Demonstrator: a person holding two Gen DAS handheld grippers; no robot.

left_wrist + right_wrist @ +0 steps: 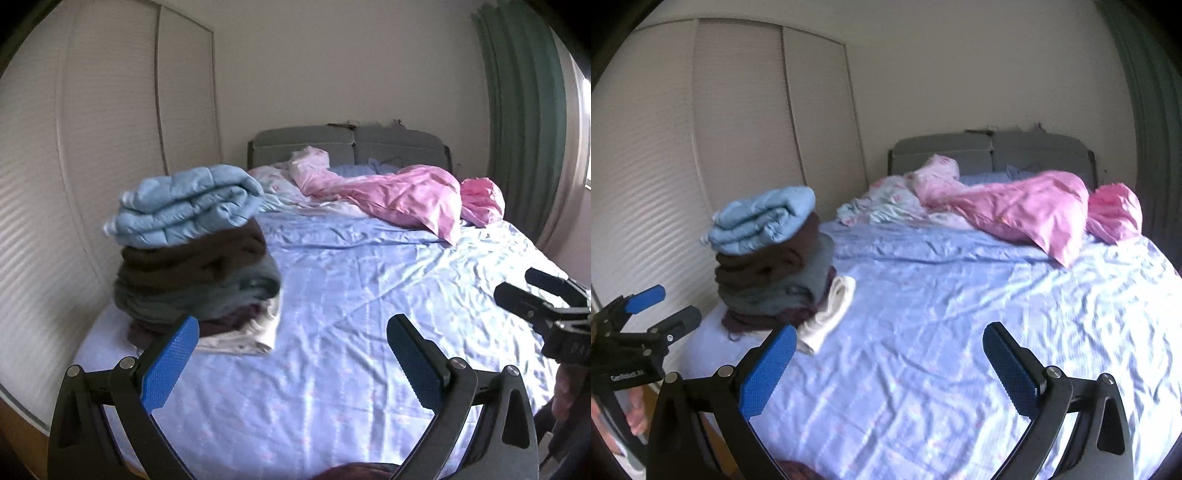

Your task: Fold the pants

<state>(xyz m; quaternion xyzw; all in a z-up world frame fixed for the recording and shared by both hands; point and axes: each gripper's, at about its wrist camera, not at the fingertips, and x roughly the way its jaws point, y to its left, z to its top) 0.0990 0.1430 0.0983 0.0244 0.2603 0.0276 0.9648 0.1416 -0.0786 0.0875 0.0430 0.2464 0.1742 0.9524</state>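
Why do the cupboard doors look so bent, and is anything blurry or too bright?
Left wrist view: fisheye lens bows the cupboard doors; window glares white; clothes pile slightly smeared. Right wrist view: same bowing, dark corners, sheet soft near the bottom.

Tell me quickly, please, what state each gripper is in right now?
Left gripper: open, holding nothing.
Right gripper: open, holding nothing.

Right gripper [886, 365] fingers spread above the bed [960, 332], beside stacked clothes [772, 266].

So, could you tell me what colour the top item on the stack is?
Light blue, clearest in the left wrist view.
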